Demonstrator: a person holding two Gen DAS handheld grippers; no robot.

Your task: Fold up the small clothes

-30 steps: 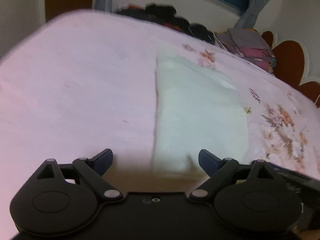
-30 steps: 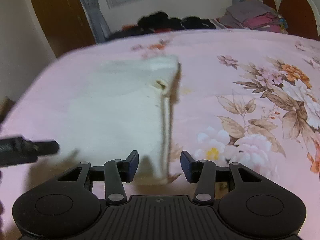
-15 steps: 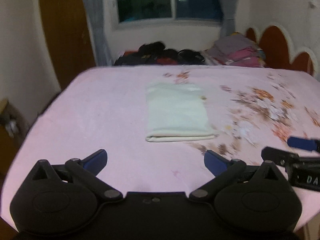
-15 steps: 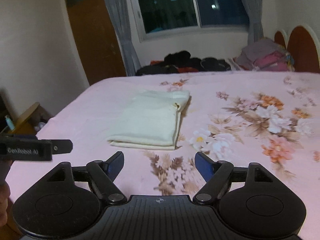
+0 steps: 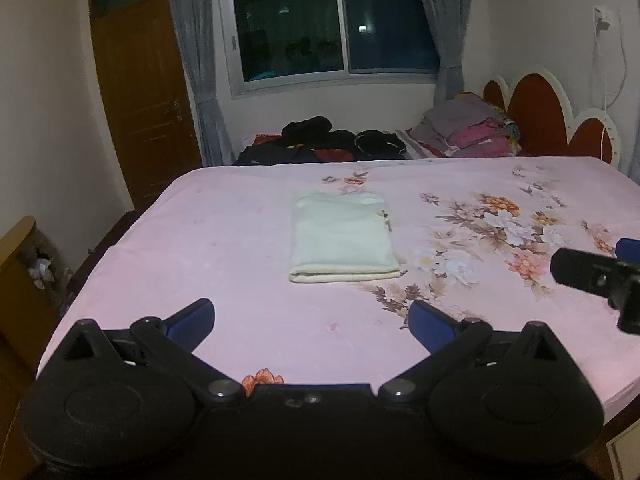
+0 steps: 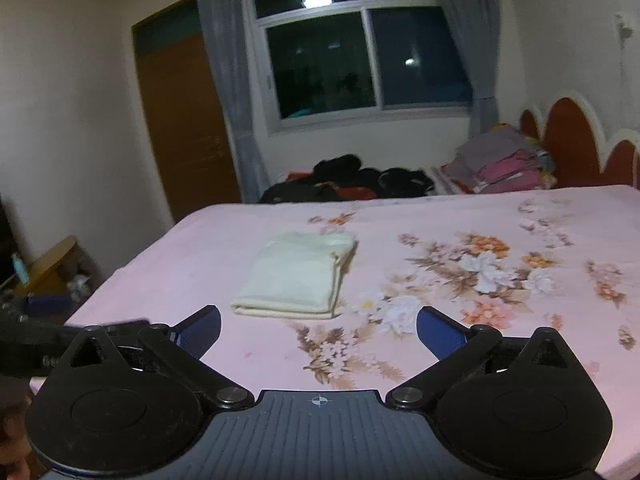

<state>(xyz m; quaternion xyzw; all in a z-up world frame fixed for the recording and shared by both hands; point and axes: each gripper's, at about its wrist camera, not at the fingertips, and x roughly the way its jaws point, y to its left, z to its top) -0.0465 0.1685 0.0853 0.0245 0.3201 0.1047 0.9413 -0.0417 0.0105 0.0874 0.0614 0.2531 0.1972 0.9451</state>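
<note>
A cream folded garment (image 5: pixel 342 238) lies flat on the pink floral bed (image 5: pixel 224 240), a neat rectangle with its folded edge nearest me. It also shows in the right wrist view (image 6: pixel 298 276). My left gripper (image 5: pixel 310 320) is open and empty, held back above the bed's near edge, well short of the garment. My right gripper (image 6: pixel 318 330) is open and empty, also back from the garment. The right gripper shows at the right edge of the left wrist view (image 5: pixel 600 276).
A heap of dark clothes (image 5: pixel 324 142) and a stack of folded grey and pink clothes (image 5: pixel 468 130) lie at the far side of the bed. A red scalloped headboard (image 5: pixel 552 120) stands at the right. A wooden door (image 5: pixel 144 96) and low wooden furniture (image 5: pixel 16 264) are at the left.
Both grippers have pulled back and up, away from the garment, which now lies folded and released on the bed. The right jaws have opened wider.
</note>
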